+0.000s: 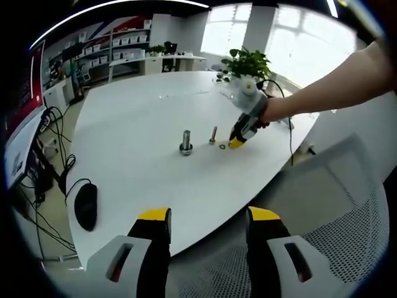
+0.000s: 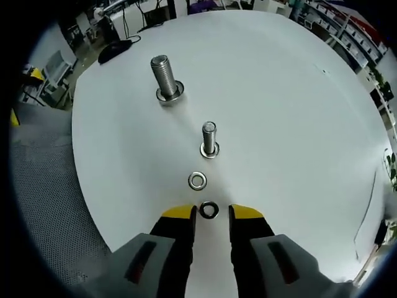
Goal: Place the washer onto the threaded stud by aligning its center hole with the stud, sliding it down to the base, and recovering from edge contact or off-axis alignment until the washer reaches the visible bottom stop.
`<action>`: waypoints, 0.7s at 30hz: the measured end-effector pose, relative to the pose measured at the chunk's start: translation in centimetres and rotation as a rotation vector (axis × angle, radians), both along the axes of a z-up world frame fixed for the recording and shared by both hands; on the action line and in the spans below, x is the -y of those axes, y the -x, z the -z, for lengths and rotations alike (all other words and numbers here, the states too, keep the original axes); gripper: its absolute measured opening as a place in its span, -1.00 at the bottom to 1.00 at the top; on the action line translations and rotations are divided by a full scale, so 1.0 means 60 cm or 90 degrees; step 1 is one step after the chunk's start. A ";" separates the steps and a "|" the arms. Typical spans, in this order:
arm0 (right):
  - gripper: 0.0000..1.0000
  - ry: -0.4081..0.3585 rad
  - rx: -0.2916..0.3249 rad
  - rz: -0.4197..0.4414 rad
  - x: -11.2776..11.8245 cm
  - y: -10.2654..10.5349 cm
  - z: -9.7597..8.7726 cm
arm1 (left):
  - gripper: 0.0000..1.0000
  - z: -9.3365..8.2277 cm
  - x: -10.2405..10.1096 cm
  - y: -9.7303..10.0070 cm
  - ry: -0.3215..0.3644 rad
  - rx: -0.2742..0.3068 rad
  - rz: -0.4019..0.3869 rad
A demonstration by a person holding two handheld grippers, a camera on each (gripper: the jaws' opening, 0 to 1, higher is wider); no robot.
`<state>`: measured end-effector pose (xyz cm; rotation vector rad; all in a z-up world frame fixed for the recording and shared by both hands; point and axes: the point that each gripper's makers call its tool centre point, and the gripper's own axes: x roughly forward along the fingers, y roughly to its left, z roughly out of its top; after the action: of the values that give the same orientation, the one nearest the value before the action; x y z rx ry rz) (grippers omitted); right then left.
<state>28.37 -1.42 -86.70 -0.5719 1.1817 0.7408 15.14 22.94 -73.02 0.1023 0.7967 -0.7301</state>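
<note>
Straddling a dark washer (image 2: pixel 208 210) that lies flat on the white table (image 2: pixel 298 112), the right gripper (image 2: pixel 208 214) has its yellow-tipped jaws spread, one to each side of the ring, with narrow gaps showing and nothing pinched. Just beyond it lies a second, brighter washer (image 2: pixel 197 181), also flat, and past that stands the small threaded stud (image 2: pixel 209 138), upright on what looks like a flanged base; a larger threaded stud (image 2: pixel 164 76) stands further off to the left. The left gripper (image 1: pixel 209 218) is held back off the near edge of the table, jaws spread and empty, and its view shows the right gripper (image 1: pixel 237 142) low at the table beside the washers and small stud (image 1: pixel 213 135). The risk I judge here is the thin, flat ring: closing on it against the tabletop could flick it sideways or tip it on edge rather than lift it, and a tilted grip would then bring the hole onto the stud's tip off-axis so it catches on the threads. The dark washer is a small plain ring with a clear centre hole.
</note>
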 end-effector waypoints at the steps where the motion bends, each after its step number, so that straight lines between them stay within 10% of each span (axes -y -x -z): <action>1: -0.54 0.002 -0.003 -0.006 0.000 0.003 0.001 | -0.07 0.000 0.000 0.000 0.000 0.000 0.000; 21: -0.67 0.076 -0.038 -0.144 -0.006 0.003 0.004 | -0.07 0.005 -0.001 0.002 -0.013 -0.005 0.004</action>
<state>28.17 -1.05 -86.96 -0.7961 1.2347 0.8879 14.99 22.97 -73.30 0.1199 0.8122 -0.7286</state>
